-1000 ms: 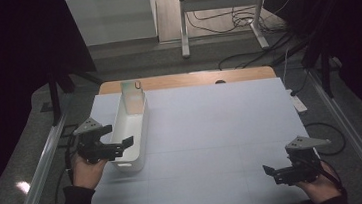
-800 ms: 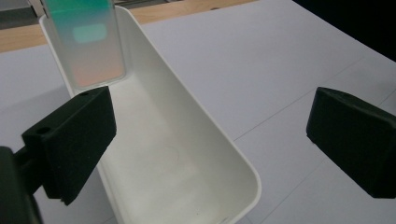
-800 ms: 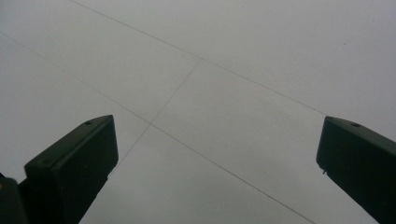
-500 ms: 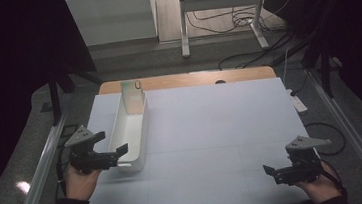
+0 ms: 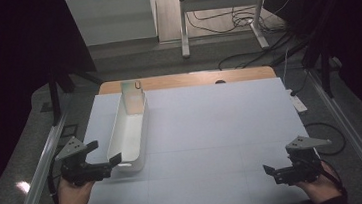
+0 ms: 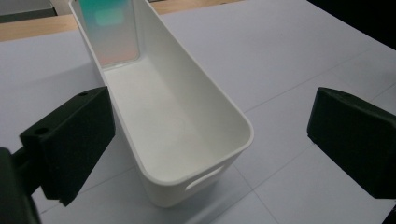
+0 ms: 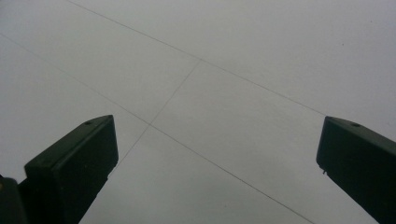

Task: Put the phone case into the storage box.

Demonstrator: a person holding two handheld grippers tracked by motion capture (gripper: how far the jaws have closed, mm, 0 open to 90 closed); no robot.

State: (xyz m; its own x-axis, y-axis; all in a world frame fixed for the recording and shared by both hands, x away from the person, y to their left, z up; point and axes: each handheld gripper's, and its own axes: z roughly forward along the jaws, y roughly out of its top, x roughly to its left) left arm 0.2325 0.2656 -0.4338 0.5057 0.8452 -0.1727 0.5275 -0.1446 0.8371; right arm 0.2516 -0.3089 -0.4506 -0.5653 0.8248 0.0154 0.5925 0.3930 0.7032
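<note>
A long white bin (image 5: 131, 133) lies lengthwise on the left of the white mat (image 5: 221, 128). A shiny card with a green-to-pink sheen (image 5: 132, 97) leans upright against the bin's far end. My left gripper (image 5: 104, 153) is open at the bin's near end, just left of it and not touching it. In the left gripper view the bin's rim (image 6: 250, 133) and the card (image 6: 112, 32) lie ahead of the left gripper (image 6: 210, 112), whose jaws stand wide apart. My right gripper (image 5: 272, 170) is open over bare mat at the near right, its jaws (image 7: 217, 135) wide with nothing between them.
A strip of wooden tabletop (image 5: 192, 79) shows behind the mat. Metal rails (image 5: 40, 171) run along both sides of the table. Beyond it on the floor are a metal stand (image 5: 220, 13) and cables.
My left gripper has pulled back from beside the bin's middle toward the near edge and slightly left. The right gripper has stayed put.
</note>
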